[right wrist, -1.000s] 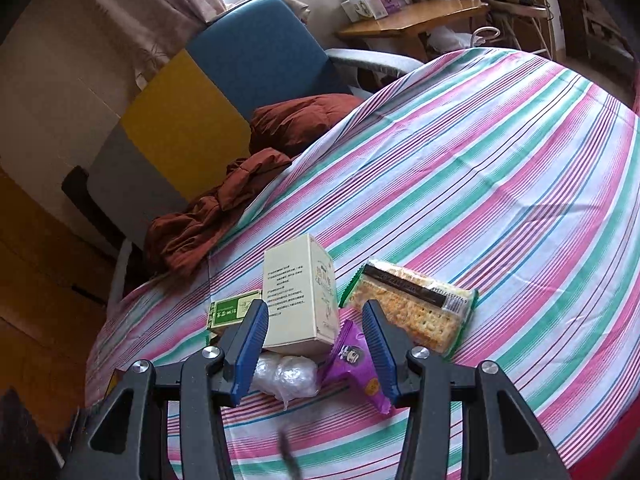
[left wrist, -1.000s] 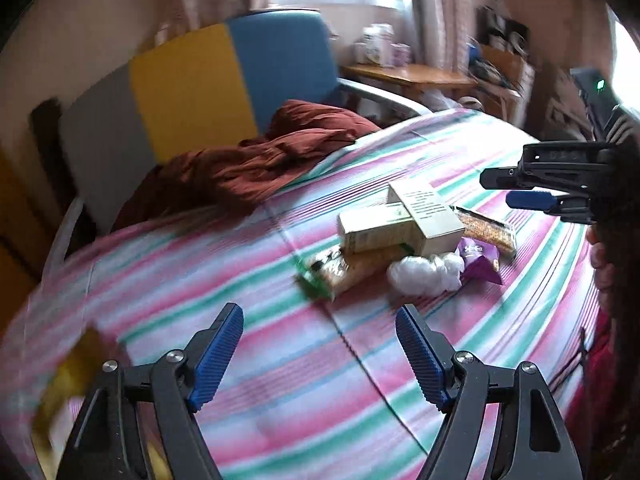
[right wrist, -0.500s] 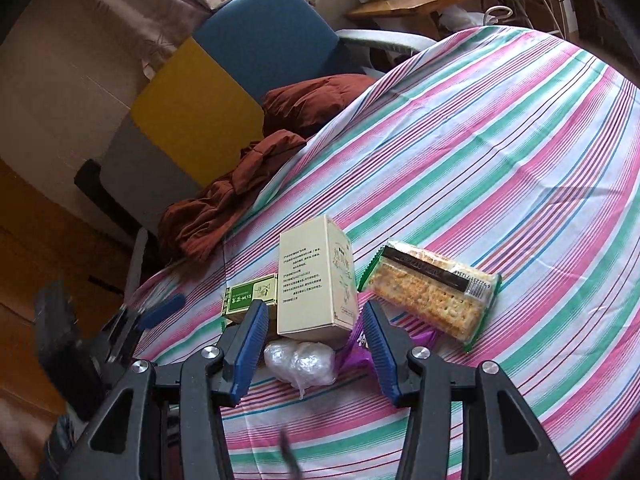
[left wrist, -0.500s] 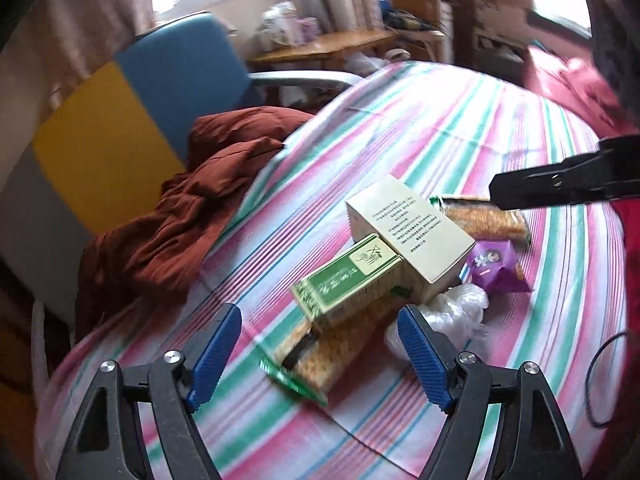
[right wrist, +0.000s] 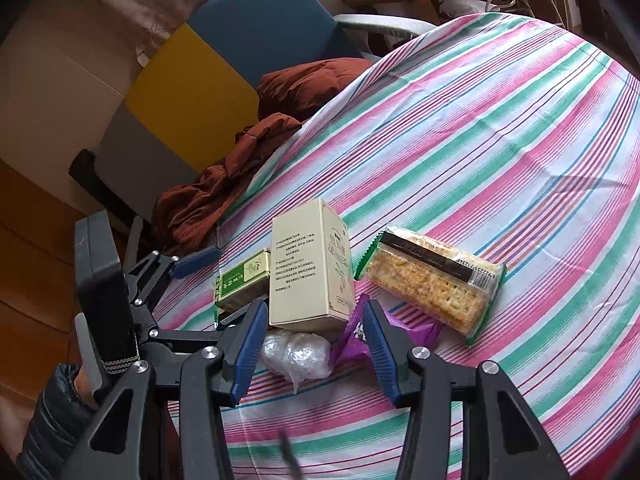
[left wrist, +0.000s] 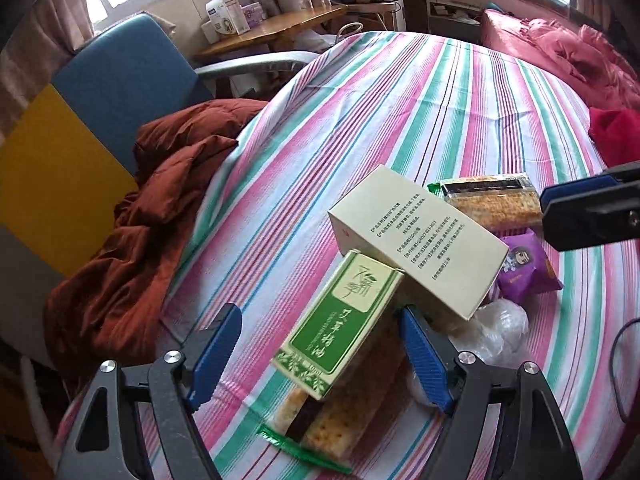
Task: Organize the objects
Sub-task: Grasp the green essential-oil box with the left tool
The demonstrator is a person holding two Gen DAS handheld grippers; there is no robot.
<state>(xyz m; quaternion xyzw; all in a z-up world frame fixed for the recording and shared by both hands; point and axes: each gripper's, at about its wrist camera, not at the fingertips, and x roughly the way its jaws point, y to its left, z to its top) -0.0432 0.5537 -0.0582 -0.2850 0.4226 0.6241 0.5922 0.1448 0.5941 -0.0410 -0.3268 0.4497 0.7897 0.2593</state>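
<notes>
**Both hand-held grippers hovering at the pile, nothing gripped**

Left hand-held gripper (left wrist: 320, 354) is sitting wide open, jaws straddling the green box (left wrist: 342, 322) without touching it. Green box is leaning on the cream box (left wrist: 416, 240), over a cracker pack (left wrist: 340, 420). Right hand-held gripper (right wrist: 310, 346) is hanging part-open over the plastic bag (right wrist: 296, 354) and purple packet (right wrist: 420, 330). All lying on the striped worktop (left wrist: 440, 100).
</notes>
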